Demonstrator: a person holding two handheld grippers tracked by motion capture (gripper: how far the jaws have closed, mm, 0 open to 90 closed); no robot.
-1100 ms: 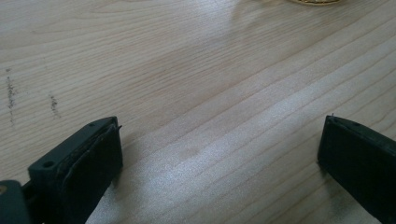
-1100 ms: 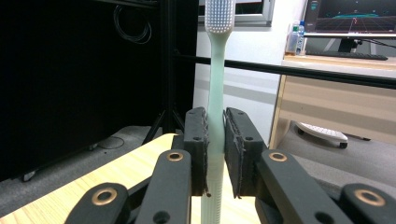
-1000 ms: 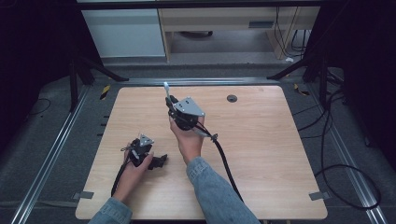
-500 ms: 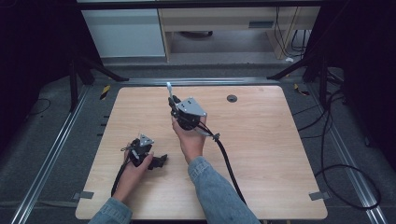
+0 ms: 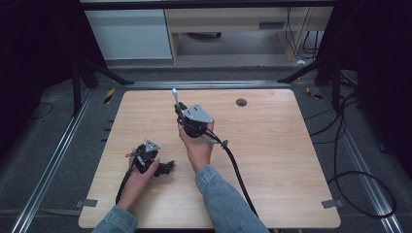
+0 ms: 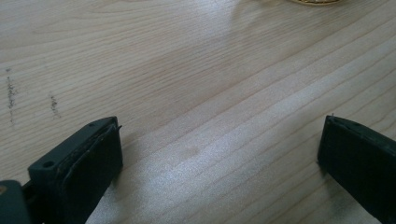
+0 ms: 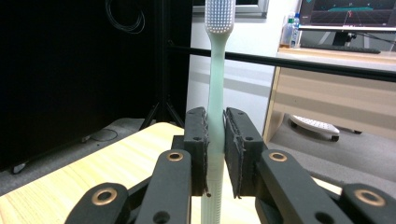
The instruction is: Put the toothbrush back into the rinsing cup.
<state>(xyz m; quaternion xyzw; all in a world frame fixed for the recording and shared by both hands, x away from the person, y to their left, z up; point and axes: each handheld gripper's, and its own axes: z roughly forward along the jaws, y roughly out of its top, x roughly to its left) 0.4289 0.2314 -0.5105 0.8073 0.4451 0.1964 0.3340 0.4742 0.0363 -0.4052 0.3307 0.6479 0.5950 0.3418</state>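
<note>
toothbrush [image 7: 218,84] clamped upright in right tool [image 7: 215,154].

Little differs from a second ago. Your right claw [image 5: 180,108], clamped on the pale green toothbrush [image 5: 175,96], now sits a touch farther toward the far edge of the tabletop [image 5: 272,160] than before. The toothbrush's bristle end reaches slightly nearer that edge, and its handle leans a little less to the left, standing closer to straight away from you.
</note>
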